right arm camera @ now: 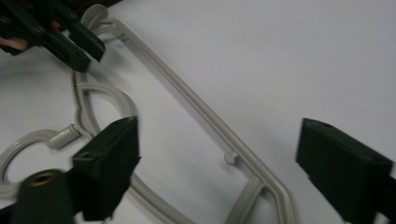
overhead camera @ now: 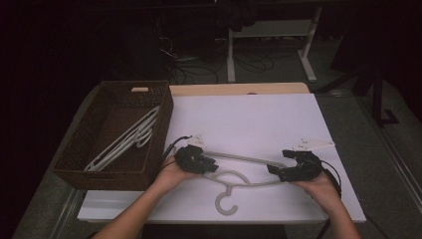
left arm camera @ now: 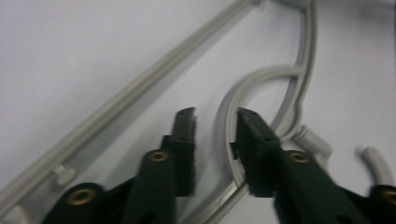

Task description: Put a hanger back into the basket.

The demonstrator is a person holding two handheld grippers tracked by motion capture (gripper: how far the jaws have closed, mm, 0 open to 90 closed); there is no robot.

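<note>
A grey plastic clothes hanger (overhead camera: 234, 181) is lying flat on the white tabletop (overhead camera: 259, 119) between both grippers. The left gripper (left arm camera: 215, 135) is straddling the hanger's curved arm with narrowly parted jaws, not yet clamping. The right gripper (right arm camera: 217, 163) is hovering over the hanger's other end, jaws spread wide.

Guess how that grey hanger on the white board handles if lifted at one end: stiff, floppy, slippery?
The hanger looks like thin moulded plastic, so probably light and fairly stiff, with some flex along its long bar. It lies flat on the smooth board, so a push would likely slide or spin it. The left tool straddles a thin curved rail; that grip may pivot.
</note>
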